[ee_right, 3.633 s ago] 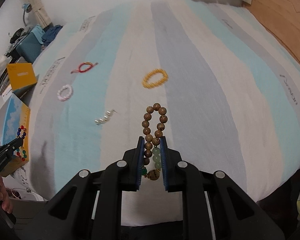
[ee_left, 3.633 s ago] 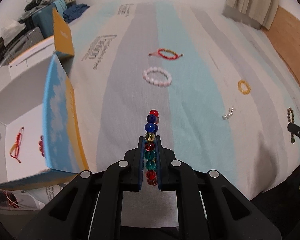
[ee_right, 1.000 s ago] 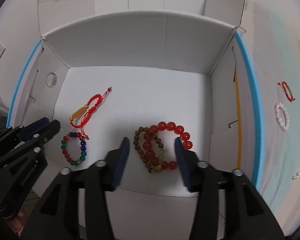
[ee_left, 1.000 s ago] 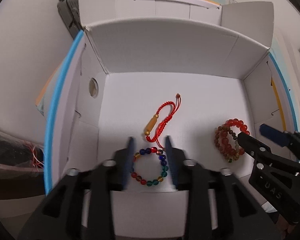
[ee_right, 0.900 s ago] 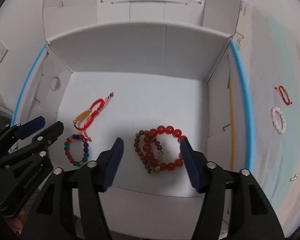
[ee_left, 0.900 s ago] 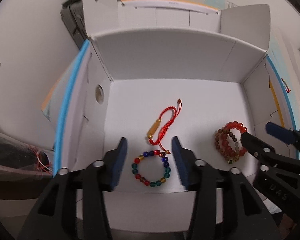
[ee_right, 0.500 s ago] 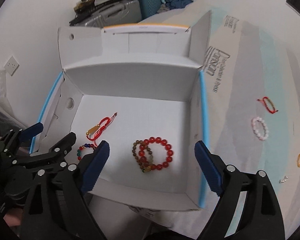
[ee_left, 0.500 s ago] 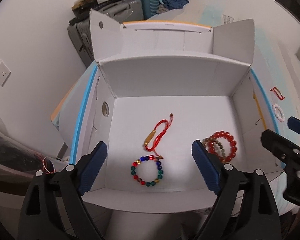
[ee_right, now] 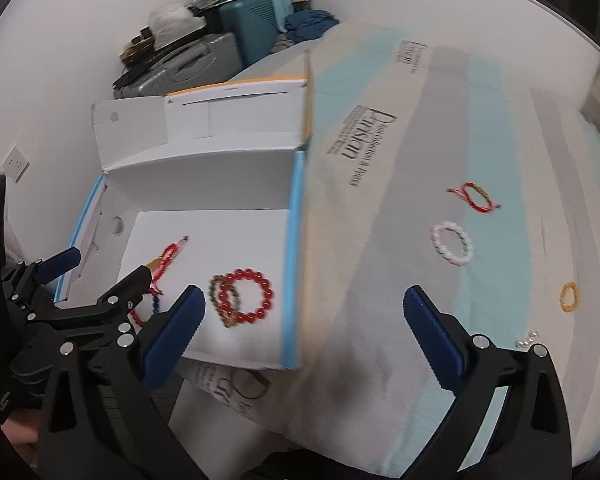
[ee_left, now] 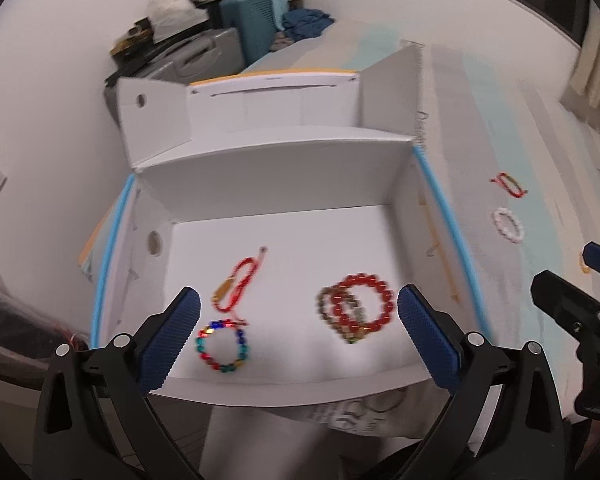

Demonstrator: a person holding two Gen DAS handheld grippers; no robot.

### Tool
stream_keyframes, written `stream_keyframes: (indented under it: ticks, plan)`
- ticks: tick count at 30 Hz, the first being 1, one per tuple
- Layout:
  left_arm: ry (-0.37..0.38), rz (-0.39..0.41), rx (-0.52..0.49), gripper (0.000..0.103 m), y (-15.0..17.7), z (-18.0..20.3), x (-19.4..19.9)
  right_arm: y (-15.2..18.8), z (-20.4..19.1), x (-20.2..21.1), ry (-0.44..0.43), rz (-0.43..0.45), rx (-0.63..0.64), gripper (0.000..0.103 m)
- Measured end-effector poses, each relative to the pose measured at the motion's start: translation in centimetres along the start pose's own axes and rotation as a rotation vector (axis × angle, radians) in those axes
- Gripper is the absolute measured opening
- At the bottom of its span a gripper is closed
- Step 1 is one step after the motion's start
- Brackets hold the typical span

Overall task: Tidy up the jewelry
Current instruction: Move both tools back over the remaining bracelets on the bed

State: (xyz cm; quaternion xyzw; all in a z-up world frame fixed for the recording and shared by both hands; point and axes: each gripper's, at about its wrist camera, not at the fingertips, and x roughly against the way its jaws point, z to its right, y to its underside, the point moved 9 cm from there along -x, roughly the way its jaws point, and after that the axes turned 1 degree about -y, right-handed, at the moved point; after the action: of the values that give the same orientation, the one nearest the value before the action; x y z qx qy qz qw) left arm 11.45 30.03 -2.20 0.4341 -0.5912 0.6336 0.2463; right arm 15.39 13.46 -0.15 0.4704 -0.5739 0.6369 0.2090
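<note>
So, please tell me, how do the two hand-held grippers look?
Both are black plastic frames with silver screws. The left gripper and right gripper each carry two blue ribbed finger pads. White lettering marks the left gripper's body, too blurred to read.

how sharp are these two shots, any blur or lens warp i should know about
Left wrist view: motion smear softens the multicoloured bead bracelet and the white box rim, while the left gripper stays crisp. Right wrist view: heavier smear along the box's blue edge and the striped bedsheet. Both show strong fisheye bending and dark corners.
</note>
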Motion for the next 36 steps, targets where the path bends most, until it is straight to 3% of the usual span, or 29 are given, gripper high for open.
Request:
stream_keyframes:
  ticks: [16, 36]
  plan:
    - [0.074, 0.035, -0.066, 0.097, -1.0, 9.3, 1.7, 1.4, 11.0, 3.8, 0.086, 0.052, -0.120, 0.095]
    - [0.172, 0.027, -0.183, 0.097, -2.3, 23.5, -0.3, 4.0, 26.8, 5.0, 0.199, 0.040, -0.282, 0.095]
